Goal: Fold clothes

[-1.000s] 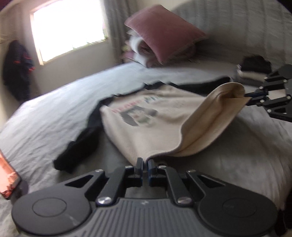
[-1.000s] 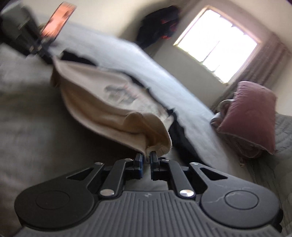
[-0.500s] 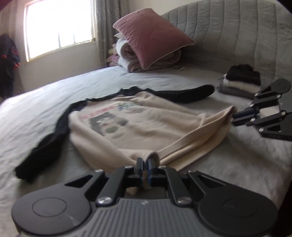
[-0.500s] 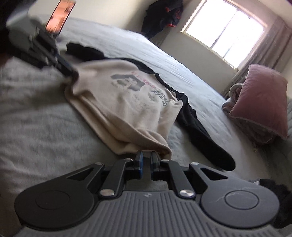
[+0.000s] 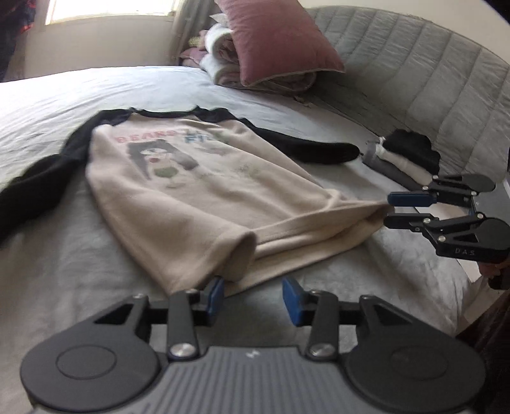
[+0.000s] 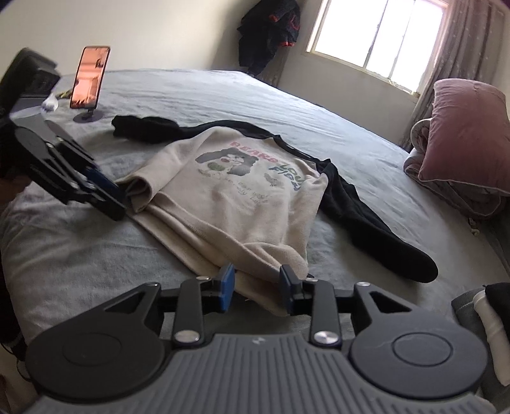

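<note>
A cream sweatshirt [image 5: 197, 197] with black sleeves and a printed bear picture lies face up on the grey bed, its hem toward me. Both sleeves [image 5: 306, 148] are spread outward. My left gripper [image 5: 251, 297] stands open just below one hem corner, nothing between its blue pads. My right gripper [image 6: 256, 288] is open too, the other hem corner [image 6: 271, 270] lying loose between its fingers. Each gripper shows in the other's view, the right gripper [image 5: 390, 210] at the hem's right end, the left gripper [image 6: 108, 194] at its left end.
A stack of folded clothes [image 5: 401, 159] sits by the quilted headboard [image 5: 430, 79]. A maroon pillow [image 5: 280, 44] rests on folded blankets. A phone on a stand [image 6: 89, 79] stands at the bed's far side, and a dark jacket [image 6: 271, 28] hangs by the window [image 6: 379, 35].
The sweatshirt's hem, lifted a second ago by both shut grippers, was lowered onto the bed. Both grippers have since opened and let go of the hem corners.
</note>
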A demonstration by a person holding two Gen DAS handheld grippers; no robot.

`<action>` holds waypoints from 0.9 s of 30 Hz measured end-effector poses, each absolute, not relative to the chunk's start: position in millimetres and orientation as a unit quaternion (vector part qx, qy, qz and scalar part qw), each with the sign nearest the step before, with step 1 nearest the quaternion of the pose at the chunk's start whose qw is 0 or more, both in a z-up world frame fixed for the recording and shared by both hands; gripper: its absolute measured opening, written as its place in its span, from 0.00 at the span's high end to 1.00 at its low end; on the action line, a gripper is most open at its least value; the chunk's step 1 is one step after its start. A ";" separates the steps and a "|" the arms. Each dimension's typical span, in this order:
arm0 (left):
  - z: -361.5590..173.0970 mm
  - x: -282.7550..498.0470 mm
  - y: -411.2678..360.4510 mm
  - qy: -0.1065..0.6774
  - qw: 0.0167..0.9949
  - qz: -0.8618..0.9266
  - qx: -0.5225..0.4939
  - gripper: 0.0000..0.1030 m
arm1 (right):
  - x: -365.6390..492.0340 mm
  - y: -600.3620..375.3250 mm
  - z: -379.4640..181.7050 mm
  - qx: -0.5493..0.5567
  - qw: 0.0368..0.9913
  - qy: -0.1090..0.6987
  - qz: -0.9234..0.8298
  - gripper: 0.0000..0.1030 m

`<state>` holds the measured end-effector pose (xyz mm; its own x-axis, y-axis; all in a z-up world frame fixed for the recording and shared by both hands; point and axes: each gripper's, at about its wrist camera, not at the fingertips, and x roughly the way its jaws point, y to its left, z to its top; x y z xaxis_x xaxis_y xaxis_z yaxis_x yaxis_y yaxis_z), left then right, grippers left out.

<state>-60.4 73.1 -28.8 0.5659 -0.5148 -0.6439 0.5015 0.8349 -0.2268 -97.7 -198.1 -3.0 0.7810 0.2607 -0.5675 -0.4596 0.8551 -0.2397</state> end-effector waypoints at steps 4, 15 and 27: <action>-30.1 -59.4 85.4 0.374 0.894 -0.247 0.001 0.59 | -94.5 -205.2 -0.6 -0.171 0.930 0.269 0.183 0.65; -20.5 -38.2 136.4 0.410 0.852 -0.298 -0.135 0.54 | -88.1 -231.5 0.8 -0.125 0.937 0.285 0.160 0.61; -78.3 -1.0 167.5 0.492 0.757 -0.202 -0.380 0.64 | -81.3 -240.1 0.9 -0.099 0.940 0.293 0.147 0.61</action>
<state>-1.0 167.5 -78.3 0.4352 -0.6789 -0.5913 -0.0678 0.6302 -0.7735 -81.3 -240.1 0.9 0.7852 0.2188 -0.5793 -0.3353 0.9367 -0.1007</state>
